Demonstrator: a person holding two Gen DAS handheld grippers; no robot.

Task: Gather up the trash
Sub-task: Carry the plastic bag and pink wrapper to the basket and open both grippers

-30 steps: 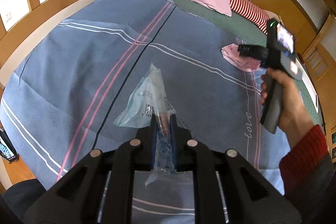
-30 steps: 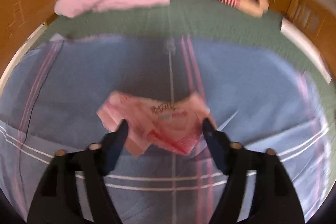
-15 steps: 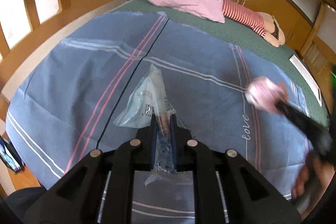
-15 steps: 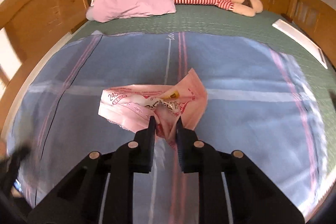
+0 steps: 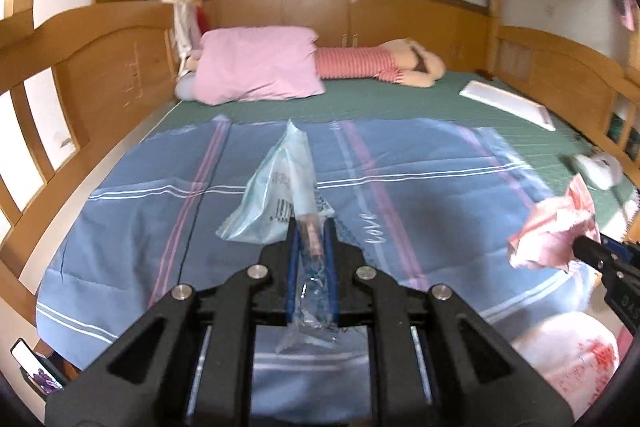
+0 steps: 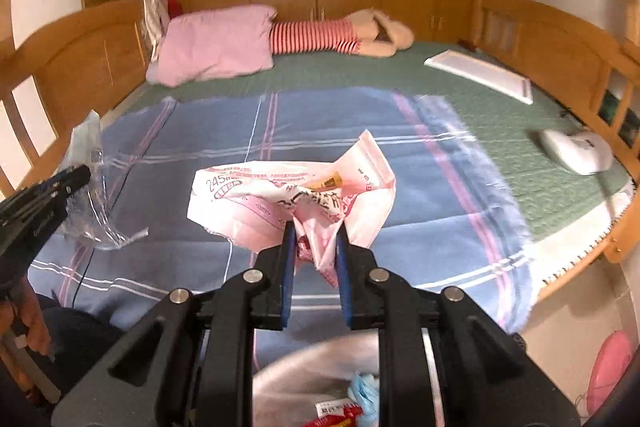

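My left gripper is shut on a clear bluish plastic wrapper and holds it up over the blue sheet. The wrapper also shows at the left of the right wrist view. My right gripper is shut on a crumpled pink plastic bag and holds it above the bed's near edge. The pink bag also shows at the right of the left wrist view. Below the right gripper is a trash bin with a clear liner holding some wrappers.
A pink pillow and a striped plush toy lie at the head of the bed. A white flat box and a white device lie on the green mattress at the right. Wooden bed rails surround it. A pink bag-lined bin stands lower right.
Both grippers rose and pulled back toward the foot of the bed with their loads. The right gripper, shut on the pink bag half a second ago, now hangs over the bin.
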